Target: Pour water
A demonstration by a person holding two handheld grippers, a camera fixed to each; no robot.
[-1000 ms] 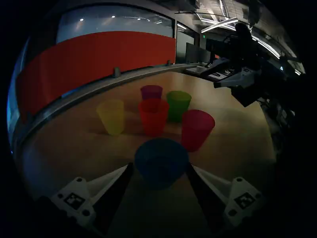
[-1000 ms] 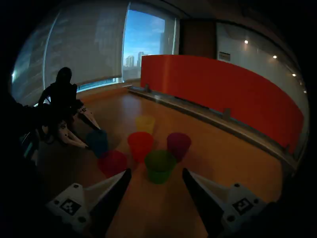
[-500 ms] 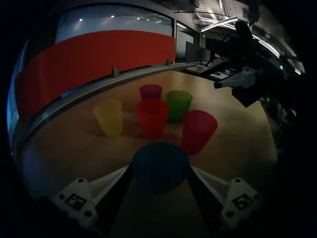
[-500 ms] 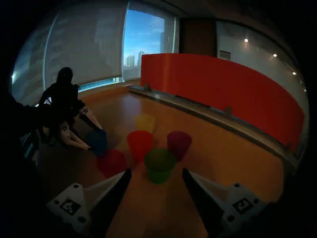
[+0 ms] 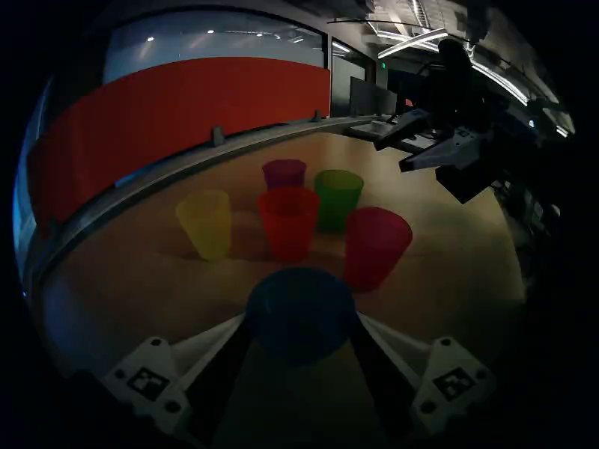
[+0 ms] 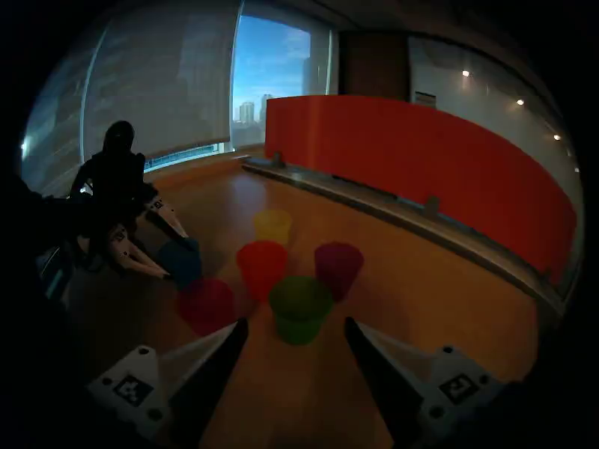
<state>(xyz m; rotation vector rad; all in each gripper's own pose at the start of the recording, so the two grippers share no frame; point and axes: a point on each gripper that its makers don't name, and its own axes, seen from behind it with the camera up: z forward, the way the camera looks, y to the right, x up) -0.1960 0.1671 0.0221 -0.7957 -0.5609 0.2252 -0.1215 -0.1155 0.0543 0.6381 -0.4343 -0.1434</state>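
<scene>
Six plastic cups stand clustered on a wooden table [image 5: 449, 247]. The blue cup [image 5: 301, 314] sits between my left gripper's [image 5: 299, 320] fingers, which press on both its sides. Beyond it are a crimson cup [image 5: 374, 247], a red cup [image 5: 288, 221], a yellow cup [image 5: 204, 222], a green cup [image 5: 337, 196] and a purple cup [image 5: 284, 172]. My right gripper [image 6: 296, 323] is open, with the green cup [image 6: 301, 308] just ahead of its tips, untouched. In the right gripper view the left gripper [image 6: 178, 258] holds the blue cup [image 6: 180, 262]. The right gripper [image 5: 388, 157] hovers at the far right.
A long red partition [image 6: 449, 172] and a metal rail [image 5: 217, 146] run along the table's far side. The person's dark outline [image 6: 112, 179] stands behind the left gripper, in front of bright windows [image 6: 269, 90]. Bare tabletop [image 6: 419, 299] lies to the right of the cups.
The blue cup now sits slightly deeper between my left fingers, and less of its opening shows. In the right gripper view the cups have drifted slightly upward. The right gripper stays open.
</scene>
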